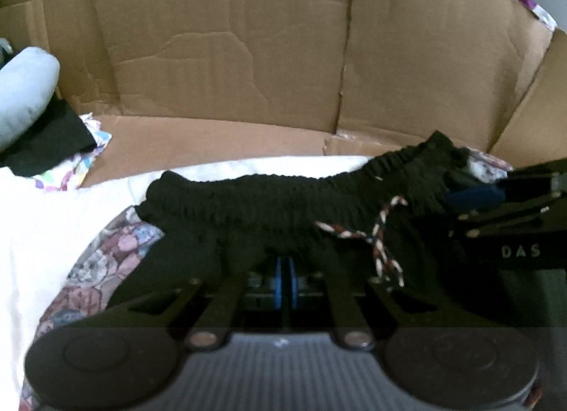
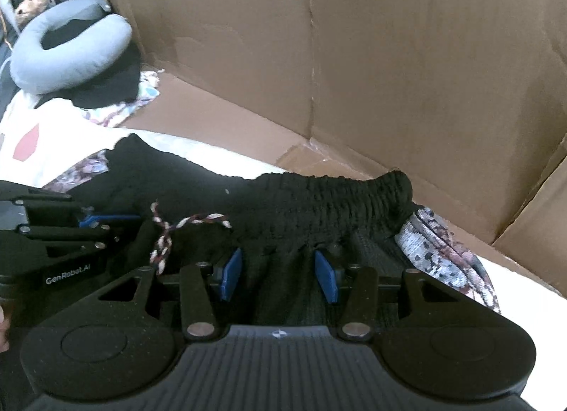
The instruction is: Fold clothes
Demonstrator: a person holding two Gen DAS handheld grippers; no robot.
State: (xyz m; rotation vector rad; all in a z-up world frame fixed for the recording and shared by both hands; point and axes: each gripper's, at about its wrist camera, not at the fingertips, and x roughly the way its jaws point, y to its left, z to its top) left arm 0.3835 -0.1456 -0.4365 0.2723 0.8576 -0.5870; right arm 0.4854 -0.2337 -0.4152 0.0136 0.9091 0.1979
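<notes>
Black shorts (image 2: 283, 219) between right gripper (image 2: 278, 274) pads (waistband beyond)

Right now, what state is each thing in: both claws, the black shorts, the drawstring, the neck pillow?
Left claw: shut on the black shorts, just below the waistband.
Right claw: pads apart, fabric between them; a grip cannot be told.
Black shorts: waistband stretched sideways, lifted above the bedding.
Drawstring: untied, dangling.
Neck pillow: lying untouched, far left.

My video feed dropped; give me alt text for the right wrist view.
The right hand-held gripper straddles black shorts below their elastic waistband, blue pads apart. The left hand-held gripper is beside the drawstring; cardboard stands behind.
</notes>
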